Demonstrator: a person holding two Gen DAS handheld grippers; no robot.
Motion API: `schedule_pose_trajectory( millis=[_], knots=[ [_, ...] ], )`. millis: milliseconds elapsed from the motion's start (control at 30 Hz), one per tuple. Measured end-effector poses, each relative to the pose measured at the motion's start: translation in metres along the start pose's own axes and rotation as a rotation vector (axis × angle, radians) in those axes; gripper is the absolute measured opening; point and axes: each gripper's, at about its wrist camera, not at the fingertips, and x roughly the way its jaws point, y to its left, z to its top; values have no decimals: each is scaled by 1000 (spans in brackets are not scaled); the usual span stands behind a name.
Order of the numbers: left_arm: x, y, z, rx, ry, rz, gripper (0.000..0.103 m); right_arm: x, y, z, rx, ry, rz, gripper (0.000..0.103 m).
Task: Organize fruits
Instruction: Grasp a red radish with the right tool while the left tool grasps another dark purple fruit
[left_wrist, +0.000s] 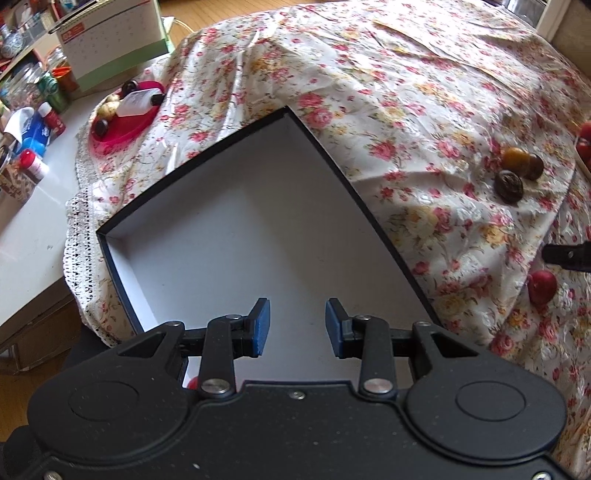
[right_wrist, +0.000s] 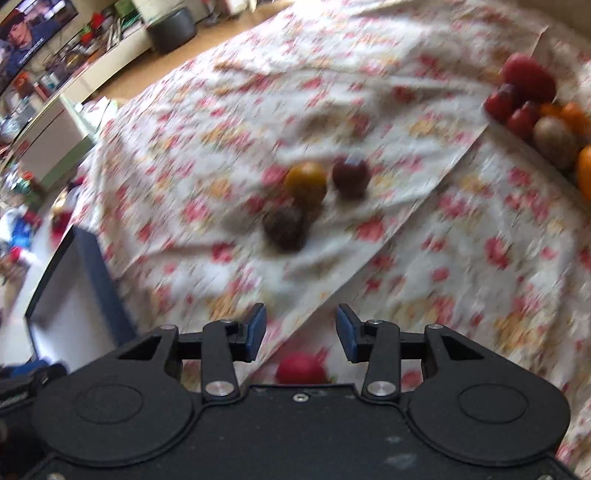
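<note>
The box (left_wrist: 266, 236) is a shallow open tray with dark outer walls and a plain white inside. In the left view its long axis runs from 6 o'clock up toward 12, with one corner pointing to 12 o'clock. It sits on the flowered cloth (left_wrist: 406, 92), and nothing lies on the part of its floor that shows. The left gripper (left_wrist: 297, 326) hovers over the near end of the box, jaws released with a clear gap between the blue pads and nothing held.

At 3 o'clock in the left view three round fruits lie together on the cloth: an amber fruit (left_wrist: 514, 157), a brown fruit (left_wrist: 534, 167) touching it, and a dark wrinkled fruit (left_wrist: 509, 187) just below. A red fruit (left_wrist: 542, 286) lies alone at 4 o'clock, well apart from the box. At 10 o'clock a pink tray (left_wrist: 125, 123) holds small items.

The right view is blurred. The right gripper (right_wrist: 301, 332) hangs above the cloth, jaws released and holding nothing. The same three fruits sit at 12 o'clock from it, the amber one (right_wrist: 306, 181) beside a dark red-brown one (right_wrist: 351, 175), the wrinkled one (right_wrist: 286, 229) nearest. The red fruit (right_wrist: 300, 367) shows just under the jaws at 6 o'clock. A pile of fruit (right_wrist: 535, 107), red, orange and tan, sits at 2 o'clock. The box (right_wrist: 70, 295) shows at 9 o'clock.
</note>
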Motion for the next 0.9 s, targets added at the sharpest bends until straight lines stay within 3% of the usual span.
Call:
schedule_pose_trajectory(
  millis=[200, 400, 433, 500, 667, 900],
  knots=[
    [-5, -6, 2, 14, 9, -24, 44, 10, 7, -19, -58, -6, -123, 49],
    [-7, -26, 22, 45, 61, -90, 44, 23, 10, -27, -72, 17, -106, 50],
    [-7, -32, 26, 60, 63, -89, 44, 23, 11, -29, -76, 23, -93, 42],
    [-7, -47, 36, 102, 55, -90, 44, 20, 11, -30, -84, 22, -78, 41],
    [-7, -94, 60, 210, 21, -123, 44, -2, -11, -13, -6, 9, -10, 41],
    [14, -156, 89, 299, -2, -203, 44, -34, -48, 27, 56, -86, -96, 41]
  ],
)
